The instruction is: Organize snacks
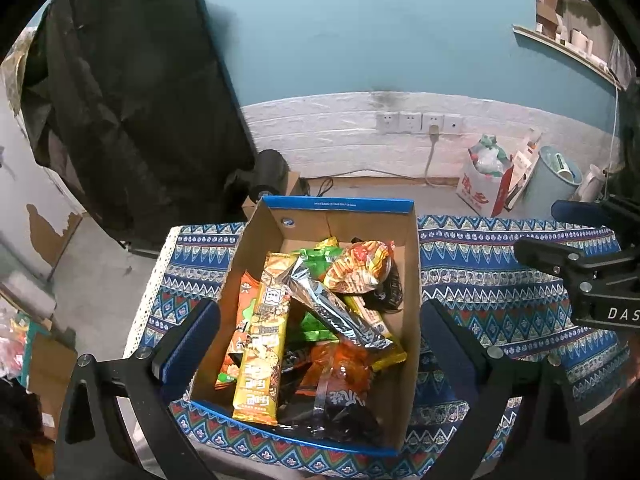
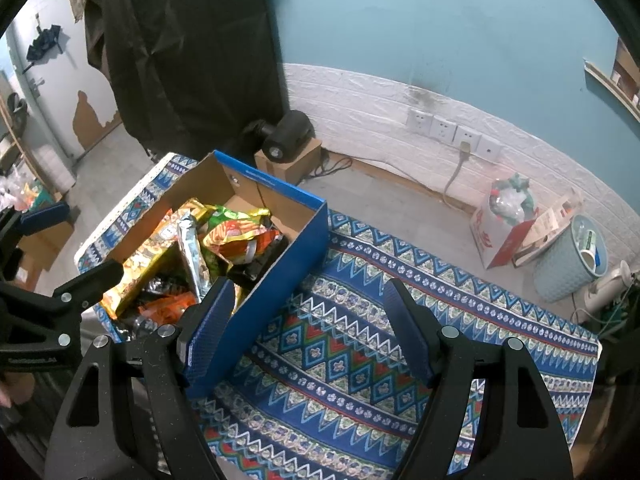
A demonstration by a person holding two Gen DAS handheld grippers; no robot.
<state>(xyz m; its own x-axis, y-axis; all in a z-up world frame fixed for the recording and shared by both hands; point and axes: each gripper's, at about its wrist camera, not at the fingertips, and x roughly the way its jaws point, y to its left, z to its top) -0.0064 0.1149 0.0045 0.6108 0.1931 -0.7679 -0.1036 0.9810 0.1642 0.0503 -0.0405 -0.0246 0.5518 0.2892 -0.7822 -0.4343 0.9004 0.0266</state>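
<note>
Both grippers sit nearest the lens, jaws spread, nothing between the pads. Left gripper (image 1: pixel 320 344) hangs over the open blue-edged cardboard box (image 1: pixel 412 264), its fingers straddling the box's width. Right gripper (image 2: pixel 308 332) hovers beside the box's blue outer wall, over bare patterned blue tablecloth (image 2: pixel 360 360). Snack packets are piled loosely inside the box: a long yellow-gold wrapper (image 1: pixel 262 340) leans across a silver foil pack (image 1: pixel 336 308), with an orange-red crinkled bag (image 1: pixel 358 266) behind. Judgement: the packets lie heaped, not sorted; open cloth to the right probably serves as the layout area.
</note>
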